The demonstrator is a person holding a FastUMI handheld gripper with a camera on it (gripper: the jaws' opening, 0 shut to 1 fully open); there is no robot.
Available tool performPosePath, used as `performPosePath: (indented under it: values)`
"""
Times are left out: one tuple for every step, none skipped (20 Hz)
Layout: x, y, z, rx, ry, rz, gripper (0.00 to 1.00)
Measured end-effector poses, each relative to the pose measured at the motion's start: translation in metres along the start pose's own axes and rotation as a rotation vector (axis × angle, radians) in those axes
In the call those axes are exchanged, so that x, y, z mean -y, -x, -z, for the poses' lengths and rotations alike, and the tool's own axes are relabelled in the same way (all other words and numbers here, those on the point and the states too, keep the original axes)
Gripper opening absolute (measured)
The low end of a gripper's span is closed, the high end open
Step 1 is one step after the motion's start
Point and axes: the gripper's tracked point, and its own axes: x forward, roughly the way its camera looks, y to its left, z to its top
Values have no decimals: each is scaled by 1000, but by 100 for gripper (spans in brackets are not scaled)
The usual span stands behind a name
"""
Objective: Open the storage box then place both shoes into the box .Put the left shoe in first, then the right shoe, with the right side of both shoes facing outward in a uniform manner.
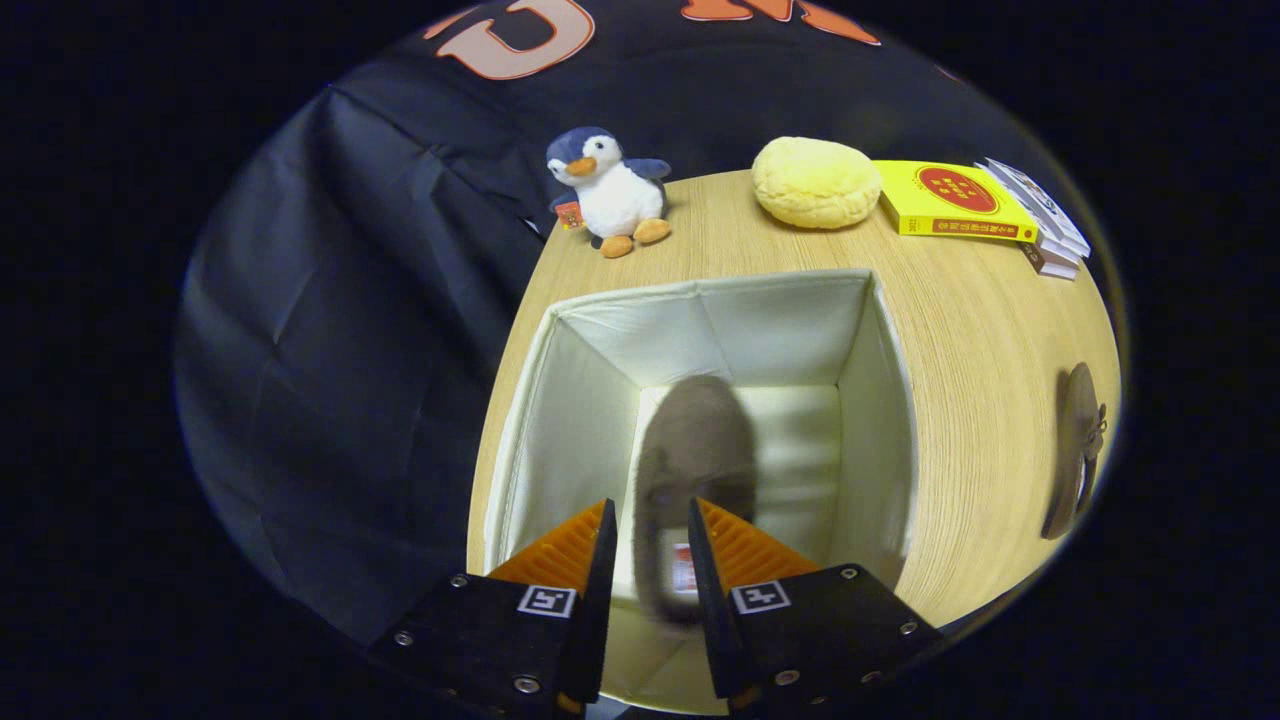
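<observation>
So the gripper (648,535) is over the open storage box (880,330) with its jaws clamped on the heel of a brown shoe (695,450), toe pointing away down into the box, while the other shoe (1078,450) lies on the table (980,330) off to the right.

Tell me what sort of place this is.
Likely a staged recording booth: a wooden table against black cloth, holding a plush penguin, books and an open storage box. The gripper holds a shoe.
</observation>
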Motion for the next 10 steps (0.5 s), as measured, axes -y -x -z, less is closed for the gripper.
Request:
performPosePath:
  values:
    - [2, 8, -3, 12, 2, -20, 46]
    - [4, 17, -7, 28, 5, -43, 48]
    - [8, 28, -12, 50, 7, -68, 53]
    - [12, 39, -18, 77, 9, -90, 56]
    - [20, 52, -23, 104, 12, -104, 62]
    - [31, 62, -27, 124, 18, -110, 66]
    - [42, 74, -30, 144, 24, -114, 73]
    - [54, 85, -34, 164, 29, -115, 77]
    - [71, 96, -38, 188, 32, -111, 82]
    - [87, 105, -40, 208, 35, -105, 84]
